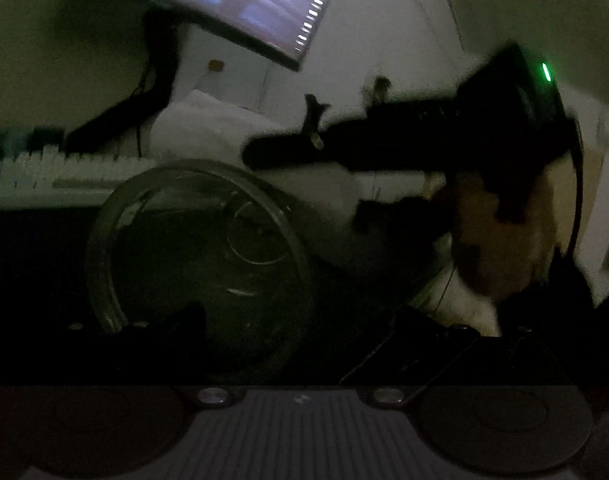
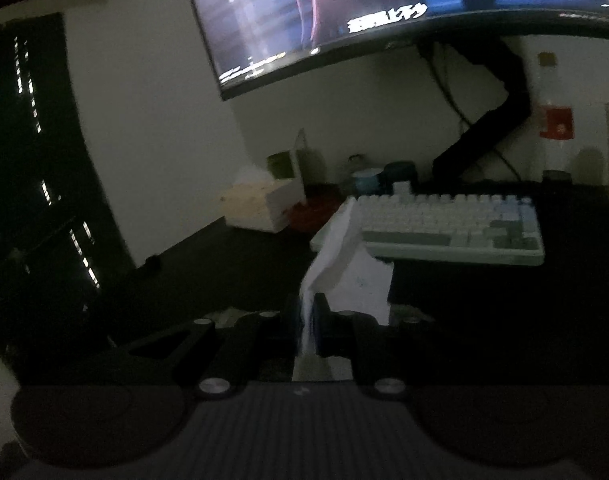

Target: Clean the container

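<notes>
On the dark bench, ahead of the white keyboard (image 1: 72, 168), the glass container (image 1: 196, 264) lies tilted with its open mouth toward the left wrist camera.

**Left claw** (image 1: 288, 328): Its fingers flank the lower part of the container, with one dark finger (image 1: 172, 322) overlapping the rim. Grip state cannot be determined; the lighting is too dim and the other finger is unclear.

**Right claw** (image 2: 306, 326): Closed on a white tissue (image 2: 344, 268), which stands up from between the fingers. In the left wrist view the right claw (image 1: 264, 152) sits above the upper rim, tissue trailing beside the mouth, not yet inside.

**Procedure for the step in hand (judgement):**
1. Keep the container steady and its mouth facing the incoming claw; glass is likely to slip or roll on the bench.
2. Lead with the tissue, not the finger tips, so that only soft material meets the glass.
3. Enter through the centre of the mouth, then sweep along the inner wall in a circular path.
4. Keep the tissue pinched throughout.

The monitor (image 2: 384, 8) overhead is clear of the work.
</notes>
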`<state>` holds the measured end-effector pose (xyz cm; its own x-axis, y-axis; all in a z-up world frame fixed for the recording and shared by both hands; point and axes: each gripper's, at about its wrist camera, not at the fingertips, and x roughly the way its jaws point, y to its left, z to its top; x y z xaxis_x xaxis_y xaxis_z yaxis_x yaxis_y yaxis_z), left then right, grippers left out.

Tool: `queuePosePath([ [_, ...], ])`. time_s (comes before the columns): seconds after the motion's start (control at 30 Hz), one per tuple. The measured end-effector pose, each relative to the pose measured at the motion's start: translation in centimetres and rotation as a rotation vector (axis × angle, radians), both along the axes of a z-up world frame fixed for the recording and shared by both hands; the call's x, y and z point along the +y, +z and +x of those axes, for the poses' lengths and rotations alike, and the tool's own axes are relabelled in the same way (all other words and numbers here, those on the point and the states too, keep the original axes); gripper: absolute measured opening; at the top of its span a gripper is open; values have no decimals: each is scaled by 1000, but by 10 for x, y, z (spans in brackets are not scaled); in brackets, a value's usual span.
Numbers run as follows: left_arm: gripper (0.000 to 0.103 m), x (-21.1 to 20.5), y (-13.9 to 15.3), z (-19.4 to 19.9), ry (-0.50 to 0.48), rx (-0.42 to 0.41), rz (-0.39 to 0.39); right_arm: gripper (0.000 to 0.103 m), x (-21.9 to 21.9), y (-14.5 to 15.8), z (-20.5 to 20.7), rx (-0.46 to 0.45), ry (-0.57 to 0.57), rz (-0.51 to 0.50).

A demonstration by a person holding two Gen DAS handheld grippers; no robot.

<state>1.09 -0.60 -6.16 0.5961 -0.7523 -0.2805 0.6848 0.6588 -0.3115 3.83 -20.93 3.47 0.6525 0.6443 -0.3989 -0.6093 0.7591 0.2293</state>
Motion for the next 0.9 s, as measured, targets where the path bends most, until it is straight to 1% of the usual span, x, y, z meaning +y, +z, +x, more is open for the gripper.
queuePosePath([
  [0.07,103,4,-1,0,11,0,-11,10,1,-4,5,-55,-14,-41],
  [0.1,103,6,-1,0,16,-1,-15,10,-2,-6,12,-56,-49,-49],
  [0.17,103,4,-1,0,38,-12,-1,11,-8,-6,25,2,-112,-15],
  [0.23,103,1,0,0,54,-20,18,10,-8,-4,28,49,-94,31],
  [0.3,103,1,3,0,64,-18,24,10,1,-2,18,46,-42,44],
  [0.4,103,2,3,-3,74,-20,27,9,18,0,-5,-5,22,8],
  [0.5,103,3,5,-4,85,-15,27,8,22,1,-13,-25,25,-40],
  [0.53,103,3,5,-4,89,-10,27,8,19,1,-10,-23,8,-59],
  [0.6,103,2,7,-3,103,-1,31,8,7,0,3,4,-61,-82],
  [0.7,103,-2,10,-3,128,4,59,9,-4,2,16,85,-106,-55],
  [0.73,103,-3,11,-3,135,1,68,10,-3,3,16,100,-96,-45],
  [0.77,103,-5,11,-2,140,-1,75,10,3,4,11,99,-52,-43],
  [0.83,103,-6,11,-1,140,-2,77,10,20,5,0,82,31,-50],
  [0.9,103,-6,13,3,144,12,69,10,33,5,-5,59,64,-66],
])
